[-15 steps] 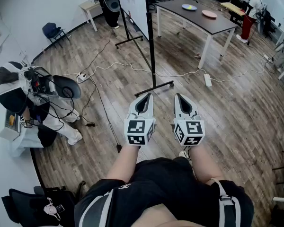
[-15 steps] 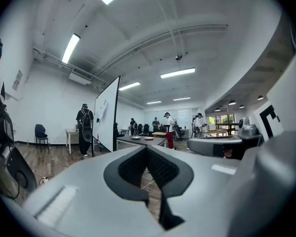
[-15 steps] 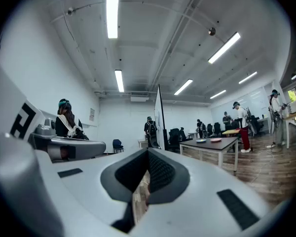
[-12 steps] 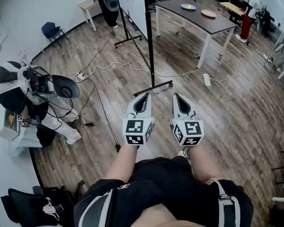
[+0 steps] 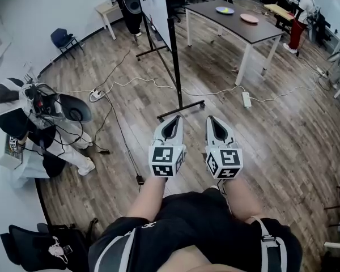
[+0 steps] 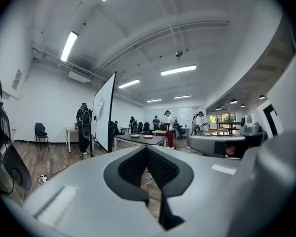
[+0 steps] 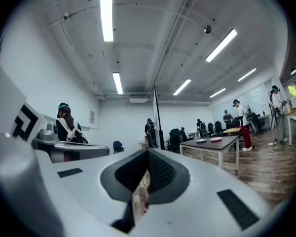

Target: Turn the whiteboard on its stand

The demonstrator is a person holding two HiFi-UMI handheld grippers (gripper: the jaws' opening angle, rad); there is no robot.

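Standing upright, whiteboard (image 5: 157, 7) spans black stand (image 5: 174, 67).

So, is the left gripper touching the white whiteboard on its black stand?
Apart. Left gripper view shows the white whiteboard far beyond the left gripper, floor between.

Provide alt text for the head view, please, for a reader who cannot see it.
The left gripper and right gripper, both shut and empty, point toward the base of a whiteboard stand on a wooden floor. A dark table stands beyond.
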